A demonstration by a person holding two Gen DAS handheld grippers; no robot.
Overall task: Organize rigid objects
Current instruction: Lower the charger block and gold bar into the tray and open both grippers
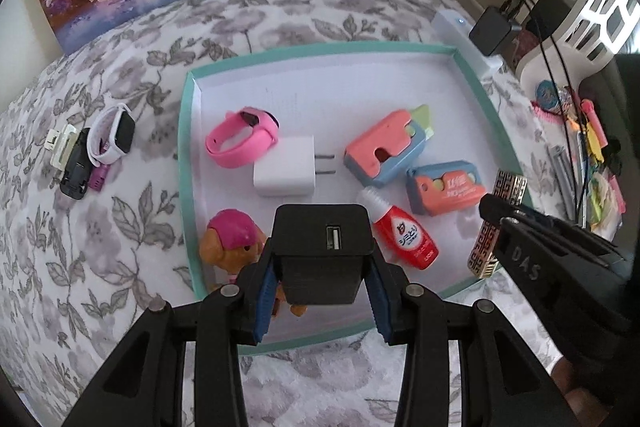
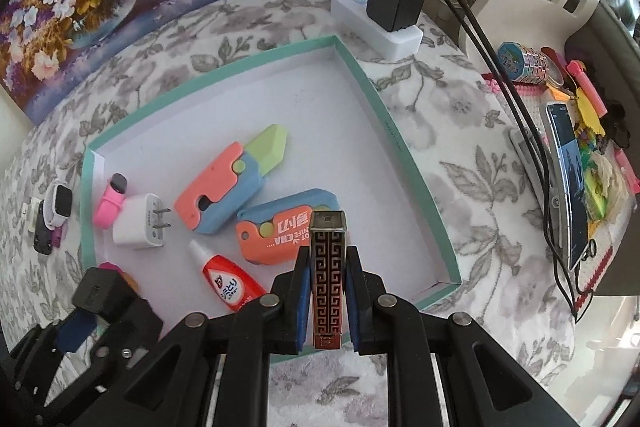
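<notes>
L claw (image 1: 322, 291) pinching black charger (image 1: 322, 243), above tray's (image 1: 185, 131) near-left corner, over toy dog (image 1: 230, 245). R claw (image 2: 328, 301) clamped on patterned lighter (image 2: 328, 279), above tray's near edge. In tray: pink band (image 1: 240, 137), white plug (image 1: 286, 171), two pink-blue cutters (image 1: 384, 149), red bottle (image 1: 404, 235). White watch (image 1: 114, 135) w/ small bits on bed (image 1: 100, 247), left of tray.
</notes>
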